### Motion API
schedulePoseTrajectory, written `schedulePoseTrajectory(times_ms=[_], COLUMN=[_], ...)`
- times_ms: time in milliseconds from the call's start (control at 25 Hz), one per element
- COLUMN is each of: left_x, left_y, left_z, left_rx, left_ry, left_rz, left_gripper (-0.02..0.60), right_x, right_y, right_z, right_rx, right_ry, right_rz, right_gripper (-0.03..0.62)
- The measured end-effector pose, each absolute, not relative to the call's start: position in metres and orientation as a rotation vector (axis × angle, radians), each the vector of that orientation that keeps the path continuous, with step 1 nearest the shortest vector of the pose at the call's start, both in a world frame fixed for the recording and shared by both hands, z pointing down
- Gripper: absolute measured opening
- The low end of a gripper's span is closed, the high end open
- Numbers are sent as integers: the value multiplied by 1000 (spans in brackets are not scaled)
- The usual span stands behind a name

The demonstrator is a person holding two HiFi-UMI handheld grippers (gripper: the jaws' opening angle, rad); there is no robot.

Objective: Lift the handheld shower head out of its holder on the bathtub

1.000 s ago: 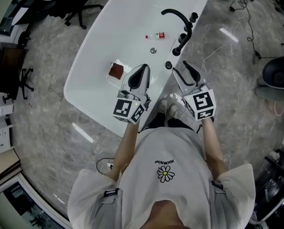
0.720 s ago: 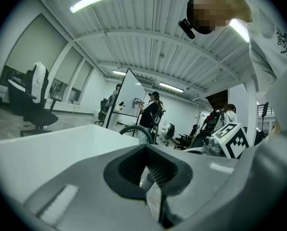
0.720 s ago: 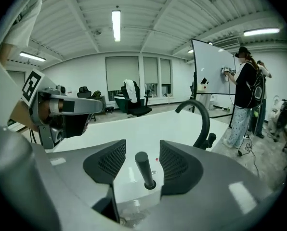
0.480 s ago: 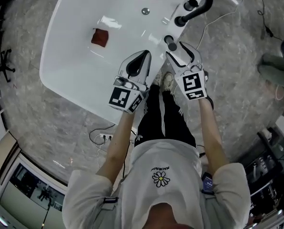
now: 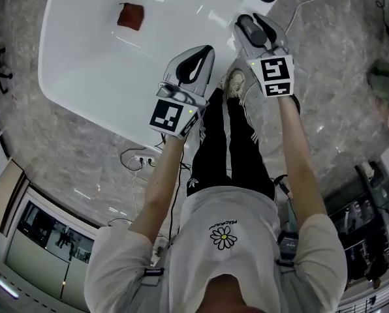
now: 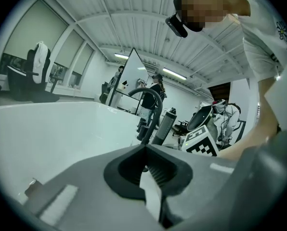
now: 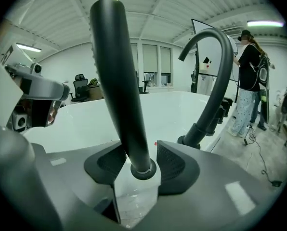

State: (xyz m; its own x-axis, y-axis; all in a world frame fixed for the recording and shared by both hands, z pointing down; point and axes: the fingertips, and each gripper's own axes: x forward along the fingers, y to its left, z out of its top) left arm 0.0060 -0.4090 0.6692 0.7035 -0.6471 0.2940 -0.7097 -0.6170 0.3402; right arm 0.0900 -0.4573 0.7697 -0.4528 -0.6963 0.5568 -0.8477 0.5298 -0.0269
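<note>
Head view: two grippers, one marker cube each. The left gripper (image 5: 209, 48) is at centre over the bathtub (image 5: 83, 77) rim, and the right gripper (image 5: 250, 19) is at upper right, astride the one shower head (image 5: 247, 30). The shirt print is too small to read.

Left gripper view: fingers clenched, nothing between them.

Right gripper view: the shower head stands upright in its holder between the fingers. They have just been closing but are released, not yet pressing on it.

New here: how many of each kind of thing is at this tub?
Handheld tools: 2, left tool and right tool, whose jaws have just been closing around the shower handle
Shower handle: 1
Curved spout: 1
Red-brown item in tub: 1
Total: 5
</note>
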Motion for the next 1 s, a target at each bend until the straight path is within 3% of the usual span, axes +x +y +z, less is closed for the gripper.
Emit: schedulePoseTrajectory(times_ms=[120,560,760,1000], left_x=[3,-11,-29,-25], left_y=[-408,-405,-408,-421], left_z=[678,682,642,523], left_rx=[2470,2438,2465,2624], left_ry=[-1054,-1109,-1145,-1165], left_rz=[195,186,143,24], left_gripper=[1,1,1,1], right_x=[82,86,86,96], right_y=[-458,-462,-467,-471], right_z=[788,782,700,522], right_rx=[1214,1325,1439,1587], right_ry=[-2247,-2234,-2292,-2382], right_rz=[352,352,279,72], right_gripper=[165,152,152,152])
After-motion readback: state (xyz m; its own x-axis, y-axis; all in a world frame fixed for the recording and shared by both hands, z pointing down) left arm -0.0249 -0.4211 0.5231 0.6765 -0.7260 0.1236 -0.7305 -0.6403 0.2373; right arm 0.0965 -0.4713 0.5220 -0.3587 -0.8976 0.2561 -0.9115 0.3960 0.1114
